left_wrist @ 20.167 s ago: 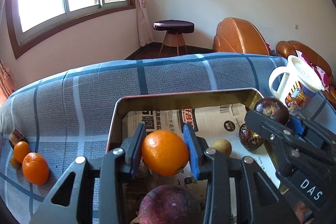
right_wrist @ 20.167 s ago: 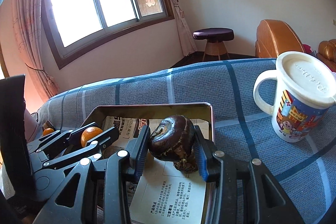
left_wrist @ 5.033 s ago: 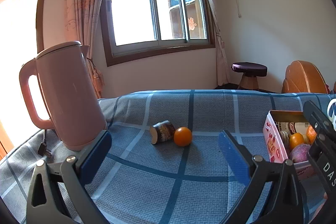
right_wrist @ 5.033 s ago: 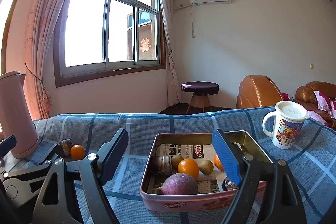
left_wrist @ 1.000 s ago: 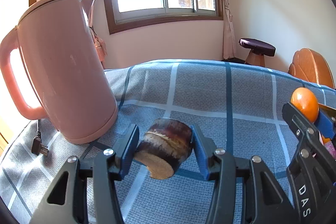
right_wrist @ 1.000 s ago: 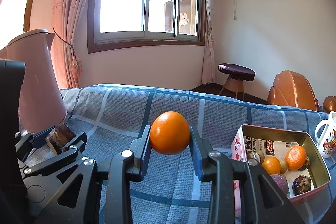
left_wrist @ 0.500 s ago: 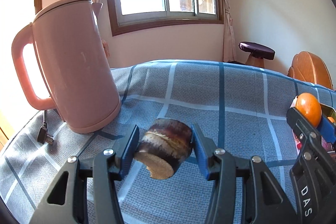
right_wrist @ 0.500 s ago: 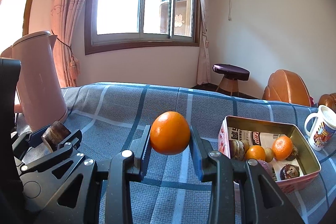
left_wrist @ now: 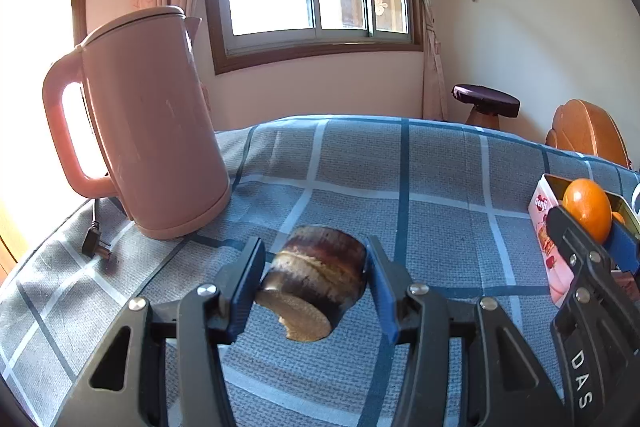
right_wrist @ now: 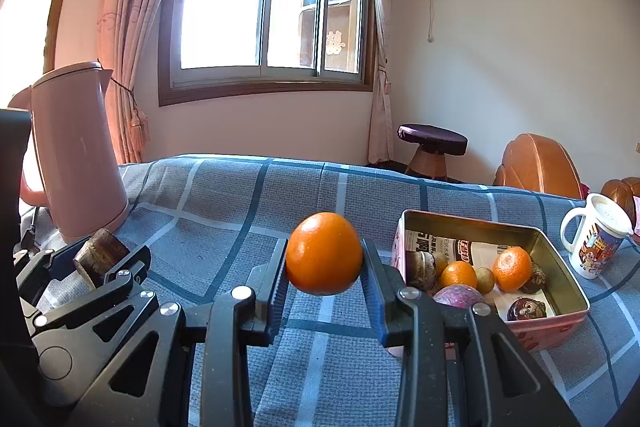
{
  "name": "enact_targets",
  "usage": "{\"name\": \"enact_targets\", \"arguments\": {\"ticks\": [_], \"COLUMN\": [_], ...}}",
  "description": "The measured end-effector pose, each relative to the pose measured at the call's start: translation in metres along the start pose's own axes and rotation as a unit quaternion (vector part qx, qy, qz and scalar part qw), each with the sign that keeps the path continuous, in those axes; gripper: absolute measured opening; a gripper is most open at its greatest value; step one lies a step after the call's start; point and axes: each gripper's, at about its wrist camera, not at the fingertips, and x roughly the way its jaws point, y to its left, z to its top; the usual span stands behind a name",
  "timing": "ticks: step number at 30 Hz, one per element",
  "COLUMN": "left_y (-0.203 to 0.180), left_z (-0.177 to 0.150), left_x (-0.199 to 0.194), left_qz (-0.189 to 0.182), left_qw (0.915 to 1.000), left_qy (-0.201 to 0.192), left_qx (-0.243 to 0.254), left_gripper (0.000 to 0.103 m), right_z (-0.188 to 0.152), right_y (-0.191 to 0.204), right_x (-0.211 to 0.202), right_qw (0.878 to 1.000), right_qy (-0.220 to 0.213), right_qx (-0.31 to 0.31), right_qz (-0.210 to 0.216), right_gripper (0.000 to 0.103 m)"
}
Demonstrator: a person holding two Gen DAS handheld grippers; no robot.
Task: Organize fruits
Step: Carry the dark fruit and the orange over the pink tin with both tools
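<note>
The left gripper (left_wrist: pixel 316 281), black-framed with blue pads, was clamped on a dark brown cut stump (left_wrist: pixel 318 277), angled downward. The matching right gripper (right_wrist: pixel 324 277) gripped a round orange fruit (right_wrist: pixel 324 253), tilted likewise.

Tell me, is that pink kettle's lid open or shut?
Shut: the lid sits flat on the pink kettle, with no gap showing.

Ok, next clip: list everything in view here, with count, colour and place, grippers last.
kettle: 1, pink, far left on cloth
tablecloth: 1, blue-grey check, over table
tin: 1, pink outside, right, holding mixed fruit
mug: 1, white printed, right of tin
stool: 1, dark top, by wall
brown cut piece: 1, in left gripper
orange: 1, in right gripper
left gripper: black, blue pads, shut
right gripper: same, shut
</note>
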Motion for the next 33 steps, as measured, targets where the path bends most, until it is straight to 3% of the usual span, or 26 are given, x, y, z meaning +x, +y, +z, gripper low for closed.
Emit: {"name": "enact_targets", "arguments": {"ticks": [33], "left_y": [-0.061], "left_z": [-0.016], "left_x": [-0.035], "left_qz": [-0.044], "left_qw": [0.9985], "left_qy": [0.003], "left_qx": [0.033], "left_gripper": [0.052], "right_z": [-0.011], "right_y": [-0.065], "right_x": [-0.025], "right_qw": [0.999], "right_qy": [-0.001], "right_qx": [-0.001], "right_qz": [-0.049], "right_gripper": [0.036]}}
